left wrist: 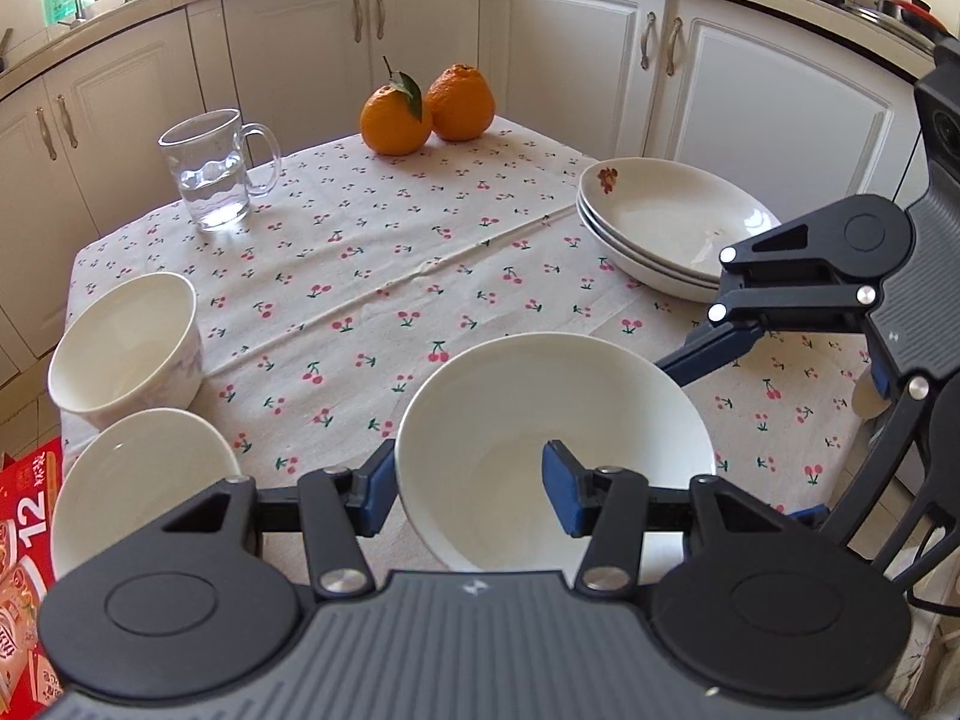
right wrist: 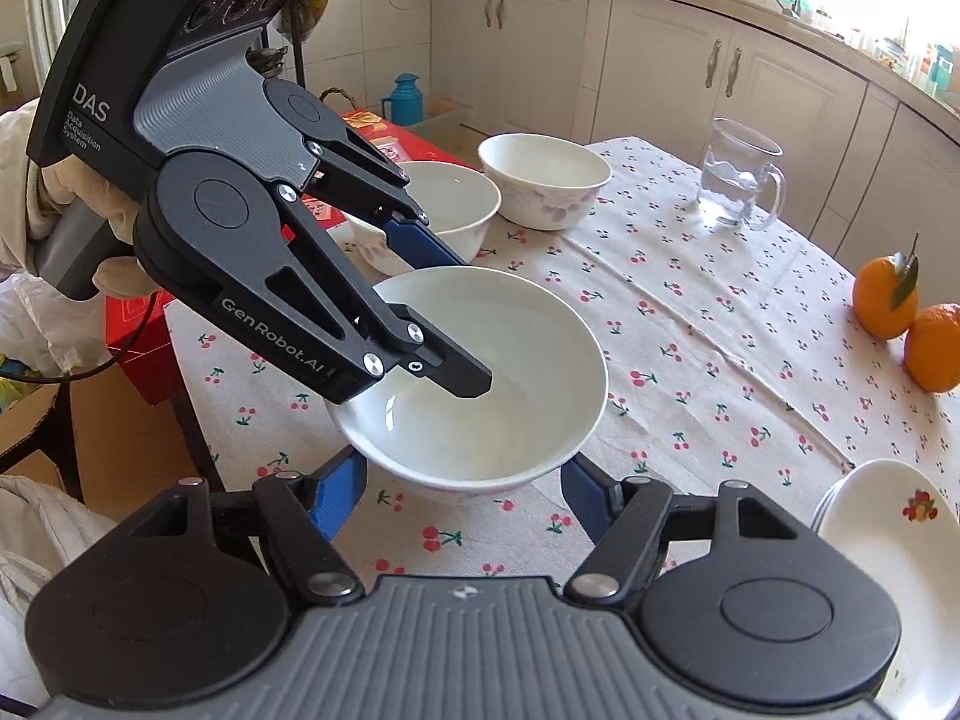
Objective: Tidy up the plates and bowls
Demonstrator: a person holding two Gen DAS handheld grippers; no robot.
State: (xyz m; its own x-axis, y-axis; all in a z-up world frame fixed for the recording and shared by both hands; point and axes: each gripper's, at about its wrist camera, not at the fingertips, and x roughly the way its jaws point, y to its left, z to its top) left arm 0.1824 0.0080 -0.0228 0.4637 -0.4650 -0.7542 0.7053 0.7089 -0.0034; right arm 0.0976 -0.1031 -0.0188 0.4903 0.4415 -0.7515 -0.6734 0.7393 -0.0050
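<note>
My left gripper [left wrist: 471, 483] is shut on the wall of a plain white bowl [left wrist: 528, 420], one finger inside and one outside. The bowl hangs tilted a little above the cherry-print tablecloth [left wrist: 360, 276]. In the right wrist view the same bowl [right wrist: 516, 348] sits just past my right gripper [right wrist: 465, 480]. That gripper stands open, with cloth showing between its pads. One of its fingers [left wrist: 702, 348] reaches the bowl's right rim. Two more white bowls [right wrist: 444, 204] [right wrist: 543, 174] stand at the table's far edge. A stack of white plates [left wrist: 660, 222] with a fruit print is at the right.
A glass mug [left wrist: 210, 168] of water and two oranges [left wrist: 420, 108] stand at the far side of the table. A red box [right wrist: 138, 336] sits beside the table below the bowls. White cabinets [left wrist: 750, 90] ring the room. A gloved hand [right wrist: 78, 198] holds the left gripper.
</note>
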